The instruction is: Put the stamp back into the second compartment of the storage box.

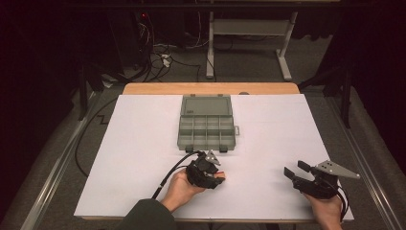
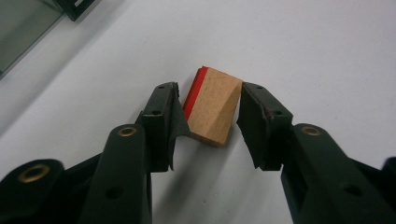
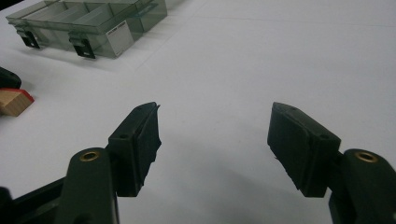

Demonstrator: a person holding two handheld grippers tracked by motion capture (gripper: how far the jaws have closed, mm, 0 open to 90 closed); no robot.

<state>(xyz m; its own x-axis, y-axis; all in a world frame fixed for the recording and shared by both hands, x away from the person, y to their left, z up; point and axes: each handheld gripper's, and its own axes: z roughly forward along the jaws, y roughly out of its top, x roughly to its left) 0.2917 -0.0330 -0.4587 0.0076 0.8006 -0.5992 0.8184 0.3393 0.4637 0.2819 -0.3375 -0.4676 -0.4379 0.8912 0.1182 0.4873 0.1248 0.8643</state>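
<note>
From the high view, your left gripper [image 1: 214,168] sits just in front of the open compartment box [image 1: 206,125], near its front latches, while your right gripper [image 1: 297,171] rests well apart on the white sheet [image 1: 139,143] with its jaws spread on nothing. Keep the right one parked there — it is out of the way. The block itself is hard to make out here, tucked under the left gripper; the reddish spot at your left hand may be its edge, but I cannot tell.

In the left gripper view, the wooden block [image 2: 215,106] with a red face lies on the sheet between the jaws. The right pad looks to be touching its corner; the left pad seems just short of the red side, so the grip isn't made yet. The block sits skewed to the jaws — square the wrist to its flat sides before you press, or it may twist out. Its underside and far end are hidden.

In the right gripper view, those jaws stand wide and empty. The block [image 3: 14,101] is cut off at the left edge, and the box [image 3: 93,23] shows only its near corner.
</note>
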